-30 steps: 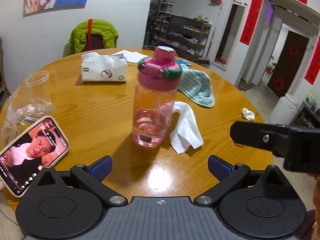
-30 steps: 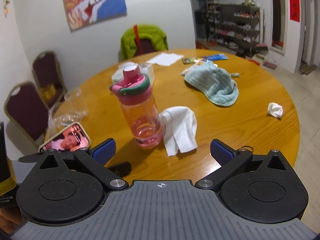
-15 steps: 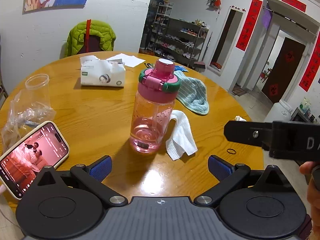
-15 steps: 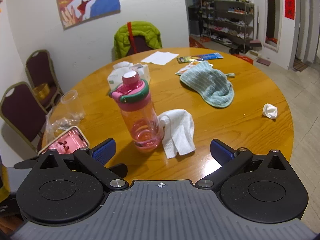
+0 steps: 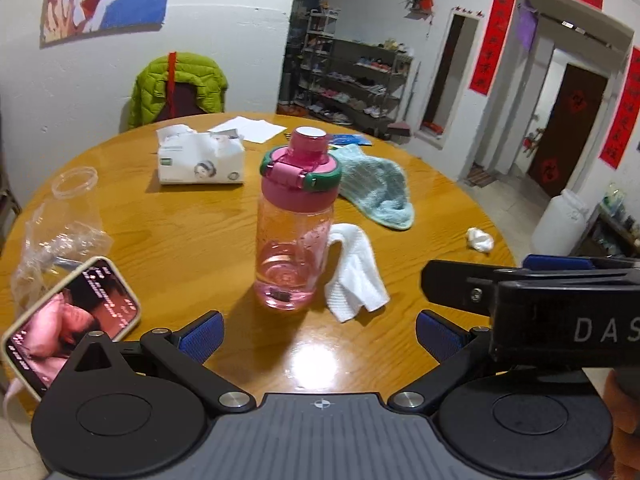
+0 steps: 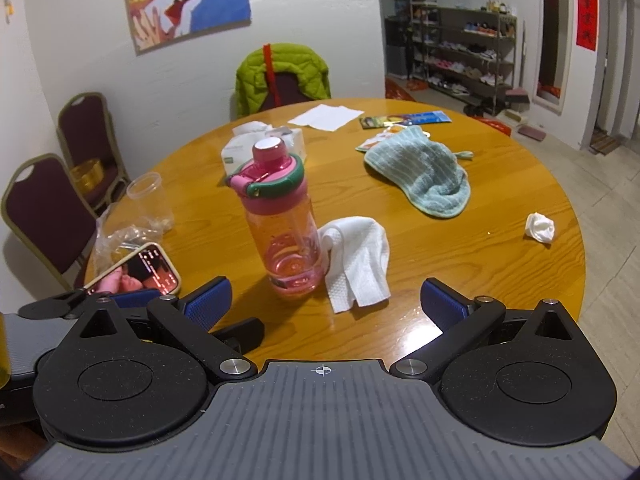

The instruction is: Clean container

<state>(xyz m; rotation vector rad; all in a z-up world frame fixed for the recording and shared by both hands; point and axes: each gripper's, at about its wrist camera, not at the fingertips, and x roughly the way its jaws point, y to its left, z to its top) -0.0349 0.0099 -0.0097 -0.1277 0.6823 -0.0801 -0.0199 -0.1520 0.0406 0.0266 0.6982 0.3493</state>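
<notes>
A clear pink bottle [image 5: 294,240] [image 6: 286,232] with a pink and green lid stands upright on the round wooden table [image 5: 192,236] [image 6: 480,240]. A folded white cloth [image 5: 356,276] [image 6: 358,264] lies against its right side. My left gripper [image 5: 320,338] is open near the table's front edge, short of the bottle, with nothing between its fingers. My right gripper [image 6: 324,302] is also open and empty, a little back from the bottle and cloth. It shows in the left wrist view as a black bar [image 5: 532,292] at the right.
A phone [image 5: 70,320] [image 6: 138,270] with a lit screen lies front left beside a clear plastic jar and bag [image 5: 60,224]. A tissue pack [image 5: 200,160], a teal towel [image 5: 376,188] [image 6: 424,172] and papers sit further back. A crumpled tissue [image 6: 540,228] lies right. Chairs [image 6: 44,216] stand at left.
Both grippers have pulled back and risen a little, so the bottle looks smaller and further off. The right gripper now reaches further across the left wrist view. Nothing on the table moved.
</notes>
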